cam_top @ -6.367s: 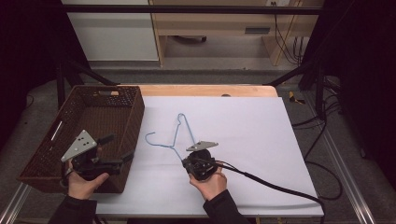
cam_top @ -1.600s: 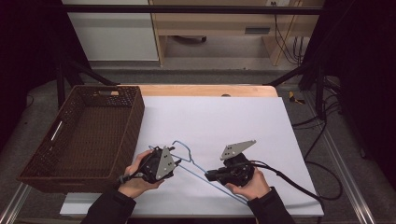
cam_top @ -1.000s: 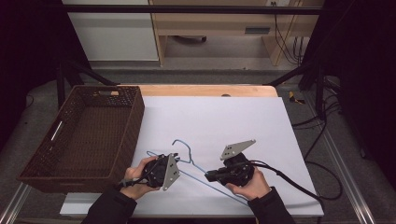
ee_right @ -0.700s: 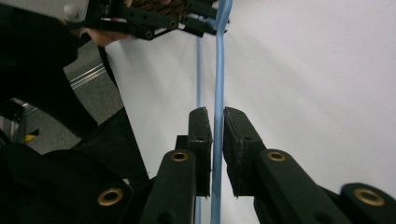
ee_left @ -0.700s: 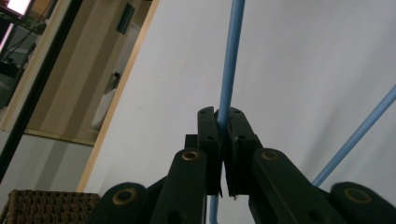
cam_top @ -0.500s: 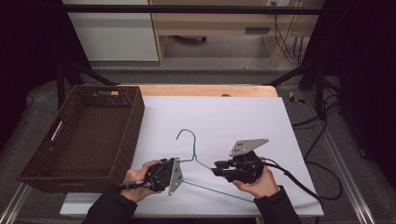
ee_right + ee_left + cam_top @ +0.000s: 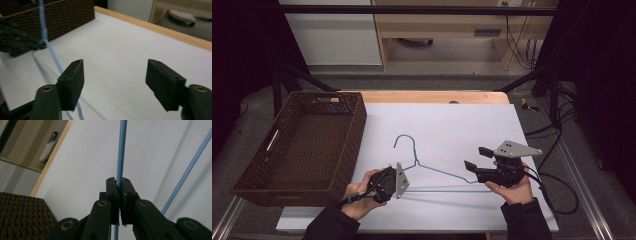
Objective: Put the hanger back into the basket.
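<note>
A light-blue wire hanger (image 7: 432,172) sits over the near half of the white table (image 7: 452,125), its hook curling toward the far side and its long bottom bar running left to right close to the near edge. The left gripper (image 7: 398,181) has its jaws pinched tight on the hanger's wire at the left end; in the left gripper view (image 7: 119,195) the blue rod runs straight up from between the two closed black pads, with a second blue bar slanting past on the right.

The right gripper (image 7: 474,159) is at the near right, its jaws wide apart and pointing left toward the hanger's right shoulder. They have just been opening, and nothing sits between them. In the right gripper view (image 7: 120,86) bare white tabletop fills the gap between the pads, and the blue wire passes just left of the left-hand pad.

A dark brown wicker basket (image 7: 354,125) stands at the left of the table, just beside the left hand (image 7: 359,195). The right hand (image 7: 514,190) grips its tool from below, with a black cable (image 7: 562,192) looping off to the right.
</note>
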